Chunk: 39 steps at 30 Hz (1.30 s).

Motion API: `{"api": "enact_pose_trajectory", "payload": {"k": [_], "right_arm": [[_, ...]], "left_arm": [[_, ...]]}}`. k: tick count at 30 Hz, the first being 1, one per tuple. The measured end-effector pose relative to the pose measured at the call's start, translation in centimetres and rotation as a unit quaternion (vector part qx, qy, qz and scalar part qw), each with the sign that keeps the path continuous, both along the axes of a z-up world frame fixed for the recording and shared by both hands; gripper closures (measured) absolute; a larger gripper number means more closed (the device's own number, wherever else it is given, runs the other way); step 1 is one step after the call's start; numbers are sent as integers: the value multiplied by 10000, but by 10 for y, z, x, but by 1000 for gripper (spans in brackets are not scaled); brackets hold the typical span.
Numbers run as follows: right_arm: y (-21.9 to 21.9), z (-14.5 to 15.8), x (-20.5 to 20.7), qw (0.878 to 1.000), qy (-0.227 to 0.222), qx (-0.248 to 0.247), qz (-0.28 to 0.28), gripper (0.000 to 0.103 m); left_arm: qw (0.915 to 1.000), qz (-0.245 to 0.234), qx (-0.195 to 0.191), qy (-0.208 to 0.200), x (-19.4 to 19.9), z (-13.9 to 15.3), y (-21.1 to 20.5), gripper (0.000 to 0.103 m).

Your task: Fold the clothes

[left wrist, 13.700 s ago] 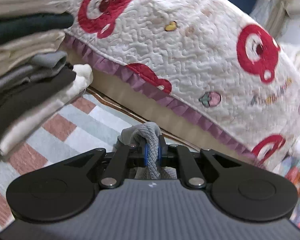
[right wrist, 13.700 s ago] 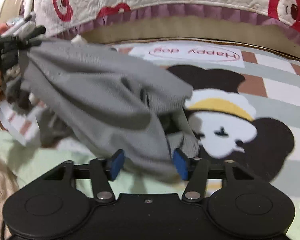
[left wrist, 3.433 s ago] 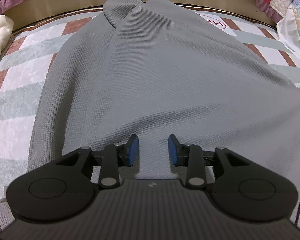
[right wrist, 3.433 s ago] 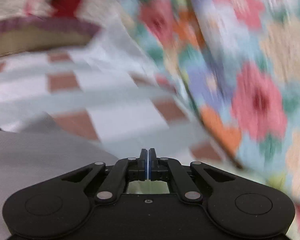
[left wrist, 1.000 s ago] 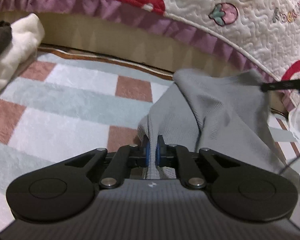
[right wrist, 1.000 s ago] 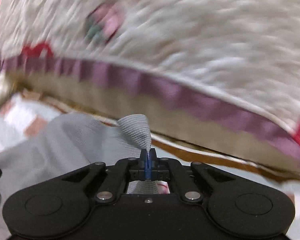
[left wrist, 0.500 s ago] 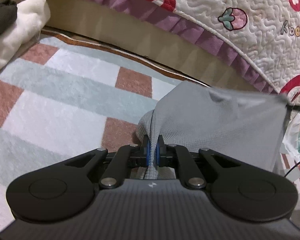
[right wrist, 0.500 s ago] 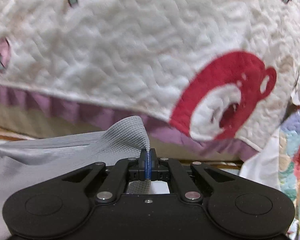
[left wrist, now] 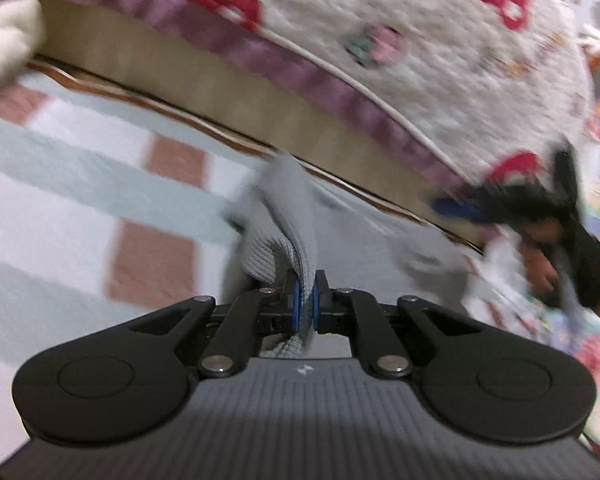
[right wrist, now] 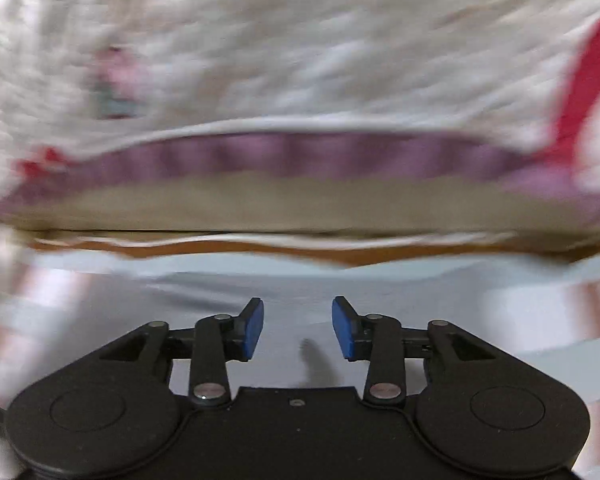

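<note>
A grey waffle-knit garment (left wrist: 296,216) lies on the checked rug in front of the bed. My left gripper (left wrist: 305,306) is shut on a bunched fold of its edge. In the left wrist view my right gripper (left wrist: 456,208) hovers blurred at the right over the garment's far corner, a hand (left wrist: 540,260) holding it. In the right wrist view my right gripper (right wrist: 298,328) has its jaws opening with nothing between the blue pads; the grey garment (right wrist: 292,292) lies flat beneath them.
A quilted white bedspread (left wrist: 420,20) with red prints and a purple frill (left wrist: 300,68) hangs over the bed's tan base (right wrist: 300,200) just beyond the garment. The pink, white and pale-blue checked rug (left wrist: 80,200) spreads to the left. Folded white cloth (left wrist: 4,48) sits far left.
My right gripper has let go of the grey garment's corner and its jaws have parted; the cloth has dropped to the rug. The left gripper still grips its fold and has shifted slightly.
</note>
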State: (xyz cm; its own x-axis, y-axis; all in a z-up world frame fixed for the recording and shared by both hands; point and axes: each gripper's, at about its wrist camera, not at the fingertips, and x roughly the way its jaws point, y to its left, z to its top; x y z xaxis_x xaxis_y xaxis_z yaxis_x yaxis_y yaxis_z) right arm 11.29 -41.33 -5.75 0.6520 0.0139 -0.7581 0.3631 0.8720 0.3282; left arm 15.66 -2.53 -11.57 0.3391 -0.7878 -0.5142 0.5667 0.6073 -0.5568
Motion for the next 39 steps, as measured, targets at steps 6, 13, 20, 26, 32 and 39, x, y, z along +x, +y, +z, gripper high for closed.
{"api": "enact_pose_trajectory", "payload": {"k": [6, 13, 20, 26, 32, 39], "right_arm": [[76, -6, 52, 9885, 188, 839, 1246, 47], [124, -21, 68, 9807, 692, -543, 1748, 46], [109, -22, 65, 9846, 608, -797, 1435, 46], [124, -41, 77, 9842, 754, -515, 1517, 98], [124, -16, 56, 9871, -182, -332, 1557, 98], [120, 4, -4, 9839, -923, 389, 1479, 98]], "left_arm": [[9918, -1016, 462, 618, -26, -27, -33, 97], [9884, -1025, 684, 888, -24, -36, -35, 98], [9896, -911, 917, 623, -21, -31, -34, 97], [9900, -794, 1024, 558, -23, -33, -32, 97], [9957, -428, 817, 7, -21, -14, -17, 97], [9995, -141, -63, -276, -17, 9, 10, 96]]}}
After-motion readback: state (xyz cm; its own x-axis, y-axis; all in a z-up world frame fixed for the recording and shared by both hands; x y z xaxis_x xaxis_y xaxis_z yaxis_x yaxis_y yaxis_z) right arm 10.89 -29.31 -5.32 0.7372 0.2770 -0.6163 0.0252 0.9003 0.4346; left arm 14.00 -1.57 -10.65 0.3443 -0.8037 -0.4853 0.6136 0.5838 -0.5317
